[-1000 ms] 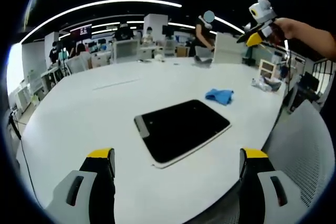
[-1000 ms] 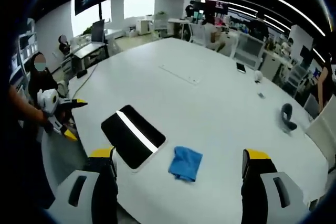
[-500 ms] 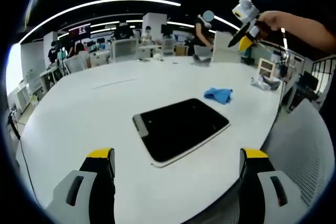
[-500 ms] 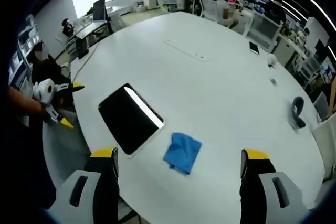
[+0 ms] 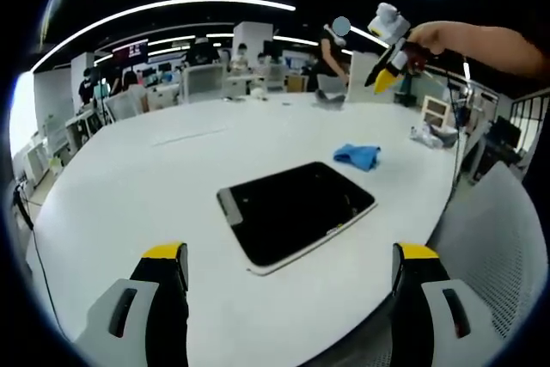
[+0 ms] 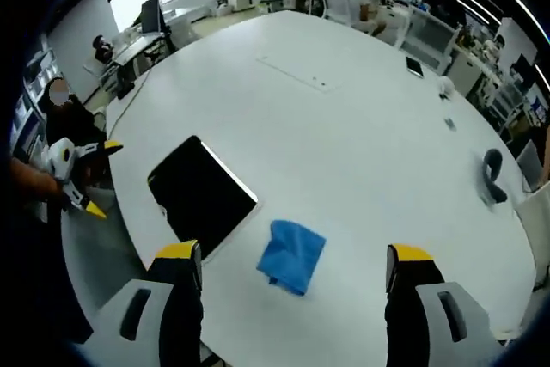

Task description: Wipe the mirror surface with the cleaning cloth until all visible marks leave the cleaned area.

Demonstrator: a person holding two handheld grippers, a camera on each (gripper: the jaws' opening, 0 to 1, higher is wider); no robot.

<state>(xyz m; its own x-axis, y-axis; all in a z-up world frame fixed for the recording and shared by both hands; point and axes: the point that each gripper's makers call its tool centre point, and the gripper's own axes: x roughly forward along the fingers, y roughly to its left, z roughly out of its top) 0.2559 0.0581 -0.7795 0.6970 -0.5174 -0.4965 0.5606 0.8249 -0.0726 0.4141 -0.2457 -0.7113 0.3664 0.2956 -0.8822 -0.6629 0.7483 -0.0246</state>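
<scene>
A dark rectangular mirror (image 5: 296,210) (image 6: 200,196) lies flat on the big white table (image 5: 155,178) (image 6: 344,143). A crumpled blue cloth (image 5: 357,155) (image 6: 291,256) rests on the table just beyond the mirror's far corner. My left gripper (image 5: 292,274) is open near the table's front edge, short of the mirror, holding nothing. My right gripper (image 6: 292,274) is open above the table, with the cloth lying between its yellow-tipped jaws lower down. Each gripper also appears in the other view: the right gripper (image 5: 388,66) held aloft by a hand, the left gripper (image 6: 82,180) beside the table edge.
A dark curved object (image 6: 493,180), a phone (image 6: 414,65) and small items lie at the table's far side. A crumpled wrapper (image 5: 434,136) sits near the right edge. White mesh chairs (image 5: 503,238) stand by the table. Desks and people fill the office behind.
The right gripper has swung over the table toward the cloth, its view now tilted down more. In the left gripper view it has moved left. The left gripper stays still.
</scene>
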